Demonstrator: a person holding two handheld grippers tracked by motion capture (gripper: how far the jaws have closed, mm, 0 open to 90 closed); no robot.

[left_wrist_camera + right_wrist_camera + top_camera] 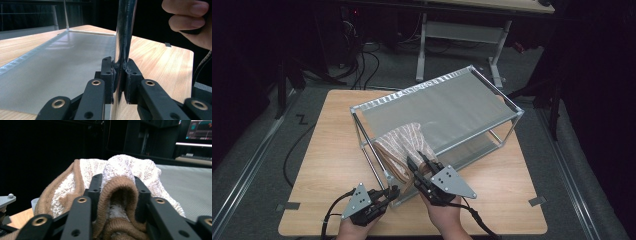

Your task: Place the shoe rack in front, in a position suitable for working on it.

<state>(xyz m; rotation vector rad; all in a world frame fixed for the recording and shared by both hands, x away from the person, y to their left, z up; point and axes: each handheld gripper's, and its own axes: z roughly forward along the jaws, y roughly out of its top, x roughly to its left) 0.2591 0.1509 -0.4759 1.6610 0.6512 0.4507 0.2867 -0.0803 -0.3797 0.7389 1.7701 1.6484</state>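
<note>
I look down on a wooden worktop (pixel 332 150) that carries a metal rack (pixel 439 107) with two grey mesh shelves, one on top and one low down. My two hands come in from the bottom edge, each holding a black tool.

My left tool (pixel 388 194) is at the rack's near corner. In the left gripper view its jaws are shut tight on the rack's upright post (pixel 124 30), which rises shiny and straight between them. The lower shelf (pixel 62 65) spreads away to the left of the post, with bare worktop to the right. Fingers of my right hand (pixel 192 21) show at the top right of that view.

My right tool (pixel 418 167) is just to the right of the left one, at the rack's near edge. It is gripping a towel (pixel 404 145), cream with brown stripes and a thick brown hem. In the right gripper view a fold of the towel (pixel 122 182) bulges up between the jaws, the hem looping over in front and the fluffy cream side heaped behind.

From above, the towel lies draped over the near left corner of the top shelf, part on the mesh and part hanging down over the front rail toward my right tool.

Dark floor and a second table's legs lie beyond the worktop.
</note>
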